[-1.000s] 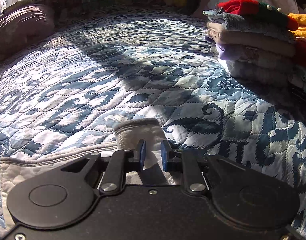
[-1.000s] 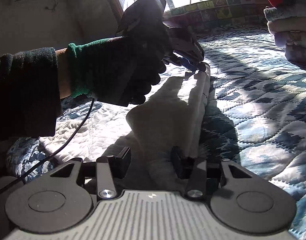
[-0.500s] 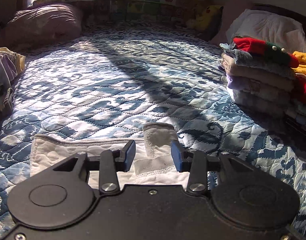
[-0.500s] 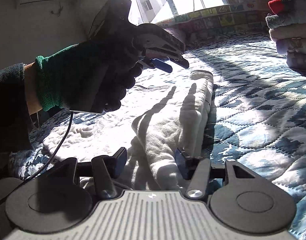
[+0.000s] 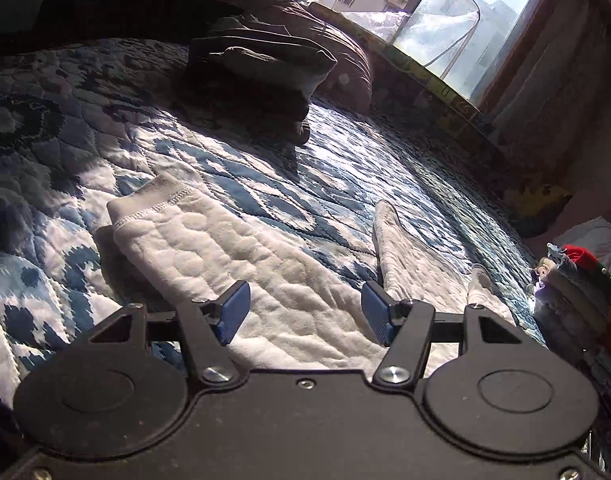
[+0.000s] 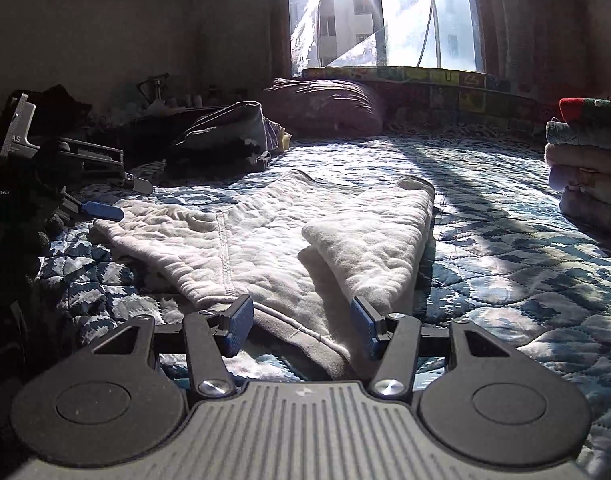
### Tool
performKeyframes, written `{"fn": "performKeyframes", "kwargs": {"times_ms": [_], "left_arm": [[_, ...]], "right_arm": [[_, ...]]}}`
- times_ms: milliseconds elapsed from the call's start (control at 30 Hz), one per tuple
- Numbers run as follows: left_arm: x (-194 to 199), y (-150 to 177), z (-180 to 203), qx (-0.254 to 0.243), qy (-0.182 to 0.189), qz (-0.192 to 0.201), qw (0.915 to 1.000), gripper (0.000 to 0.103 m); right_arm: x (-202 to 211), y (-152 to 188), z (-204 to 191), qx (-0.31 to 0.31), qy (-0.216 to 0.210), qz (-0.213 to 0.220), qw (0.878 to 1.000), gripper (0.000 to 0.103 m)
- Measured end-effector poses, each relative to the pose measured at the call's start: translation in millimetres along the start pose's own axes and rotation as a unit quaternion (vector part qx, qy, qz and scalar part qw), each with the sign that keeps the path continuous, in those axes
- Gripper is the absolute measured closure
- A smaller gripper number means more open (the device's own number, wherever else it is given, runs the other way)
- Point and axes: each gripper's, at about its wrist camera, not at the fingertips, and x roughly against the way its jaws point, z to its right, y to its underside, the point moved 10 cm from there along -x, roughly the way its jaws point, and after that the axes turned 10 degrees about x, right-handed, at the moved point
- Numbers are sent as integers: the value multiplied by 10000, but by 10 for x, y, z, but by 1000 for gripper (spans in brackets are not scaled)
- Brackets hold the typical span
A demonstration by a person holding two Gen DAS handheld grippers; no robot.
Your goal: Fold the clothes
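White quilted garment (image 6: 265, 248) lies flat, one sleeve apparently folded over; both grippers' fingers apart.

Bed: covered by a blue-and-white quilted bedspread (image 6: 505, 248), lit in patches by sunlight.
Window (image 6: 385, 12): set in the far wall; a building is seen outside.
Sill: lined with a patterned border (image 6: 445, 78).
Pillow (image 6: 325, 104): laid below the window.
Left wall (image 6: 105, 20): left in shadow.
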Motion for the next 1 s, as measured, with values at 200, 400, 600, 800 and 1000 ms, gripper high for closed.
{"fn": "performKeyframes", "kwargs": {"times_ms": [200, 400, 600, 800, 1000], "left_arm": [[150, -152, -529, 936, -269, 195, 9951, 42], [59, -190, -882, 1954, 84, 165, 9805, 42], [-116, -244, -793, 1728, 218, 228, 9845, 91], [34, -210, 19, 656, 975, 369, 9924, 95], [168, 303, 1191, -1720, 1369, 707, 9730, 95]], "right_arm": [[-121, -14, -229, 89, -48, -74, 9999, 49], [-137, -30, -289, 130, -39, -67, 9999, 49], [-76, -64, -164, -71, 49, 22, 10000, 49], [52, -210, 97, -774, -77, 428, 9961, 49], [92, -280, 421, -2380, -845, 876, 9636, 43]]}}
